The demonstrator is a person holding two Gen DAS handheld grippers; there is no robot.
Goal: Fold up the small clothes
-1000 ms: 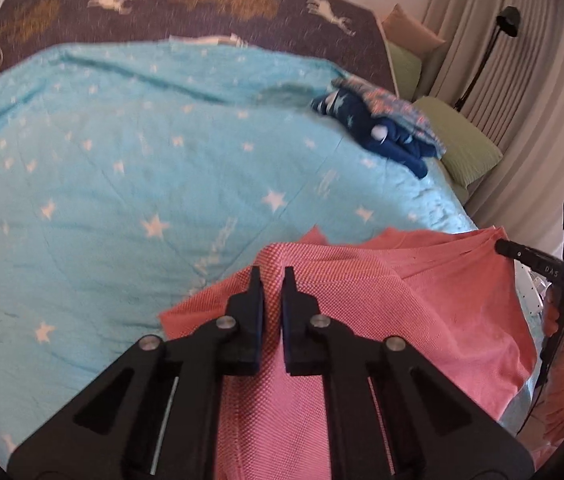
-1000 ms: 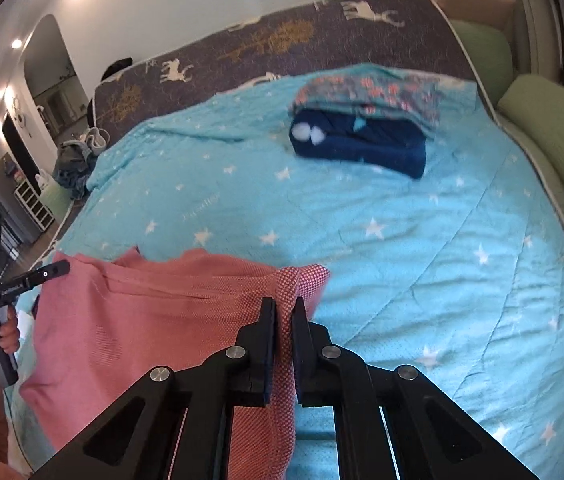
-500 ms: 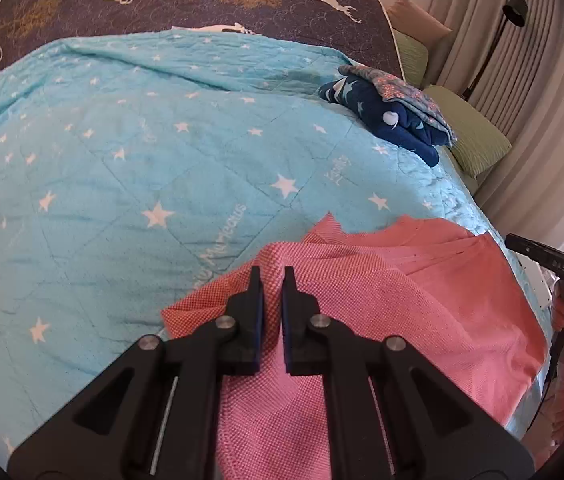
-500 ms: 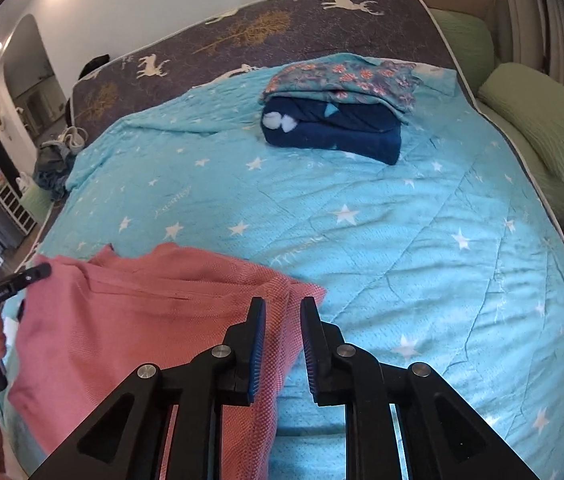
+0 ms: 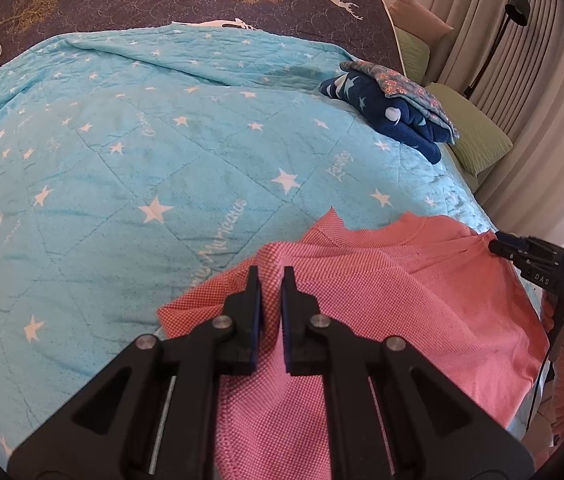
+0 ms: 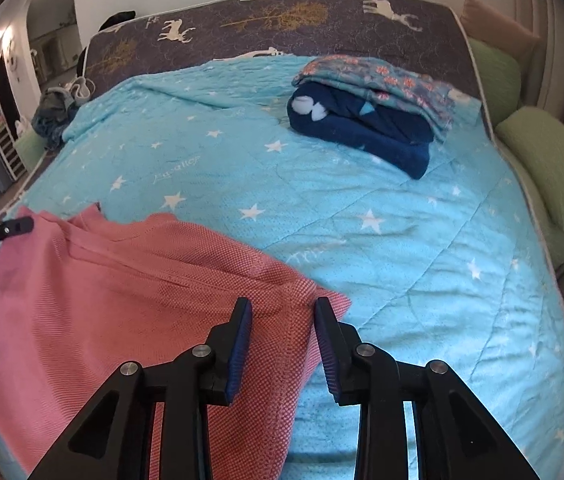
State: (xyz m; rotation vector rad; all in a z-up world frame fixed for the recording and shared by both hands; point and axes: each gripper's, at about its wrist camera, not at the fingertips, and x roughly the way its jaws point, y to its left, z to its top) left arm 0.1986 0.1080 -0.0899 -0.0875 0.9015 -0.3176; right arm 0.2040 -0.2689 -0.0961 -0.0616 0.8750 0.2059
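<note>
The pink garment (image 5: 382, 300) is pinched by the left gripper (image 5: 271, 280); the right gripper (image 6: 282, 312) is opening, fabric unpressed between. Uneven release risks skewing the fold.

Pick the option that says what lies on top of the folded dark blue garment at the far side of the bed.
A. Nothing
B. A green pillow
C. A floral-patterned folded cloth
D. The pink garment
C: in the right wrist view a floral-patterned folded cloth lies on top of the dark blue garment, both on the turquoise star blanket.
</note>
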